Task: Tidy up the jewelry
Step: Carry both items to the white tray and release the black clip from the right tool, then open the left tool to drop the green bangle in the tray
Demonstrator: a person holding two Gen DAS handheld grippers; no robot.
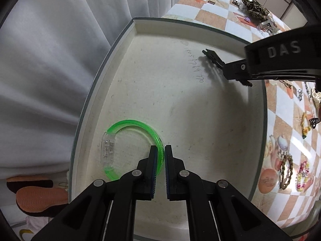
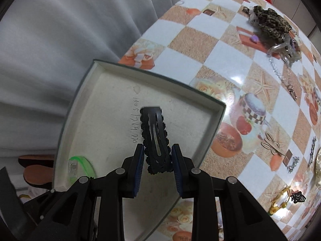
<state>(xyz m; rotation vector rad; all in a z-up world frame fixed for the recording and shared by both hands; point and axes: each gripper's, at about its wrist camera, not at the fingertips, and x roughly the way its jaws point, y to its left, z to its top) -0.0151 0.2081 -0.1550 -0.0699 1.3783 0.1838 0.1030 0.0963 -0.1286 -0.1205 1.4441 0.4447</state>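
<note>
A green translucent bracelet (image 1: pixel 138 129) with a clear clasp lies in the near left corner of a shallow white box (image 1: pixel 180 100). My left gripper (image 1: pixel 160 150) is shut on the bracelet's right side, low over the box floor. My right gripper (image 2: pixel 157 150) is shut on a black snap hair clip (image 2: pixel 154 132) and holds it above the box (image 2: pixel 112 108). In the left wrist view the clip (image 1: pixel 212 57) pokes in from the right over the box. The bracelet (image 2: pixel 84 160) also shows in the right wrist view.
The box sits at the edge of a table with a checkered cloth (image 2: pixel 200 40). Loose jewelry lies on it: a leopard scrunchie (image 2: pixel 268 22), a clear claw clip (image 2: pixel 282 50), a chain (image 2: pixel 280 74), braided and beaded bracelets (image 1: pixel 286 170). A grey curtain (image 1: pixel 50 60) hangs left.
</note>
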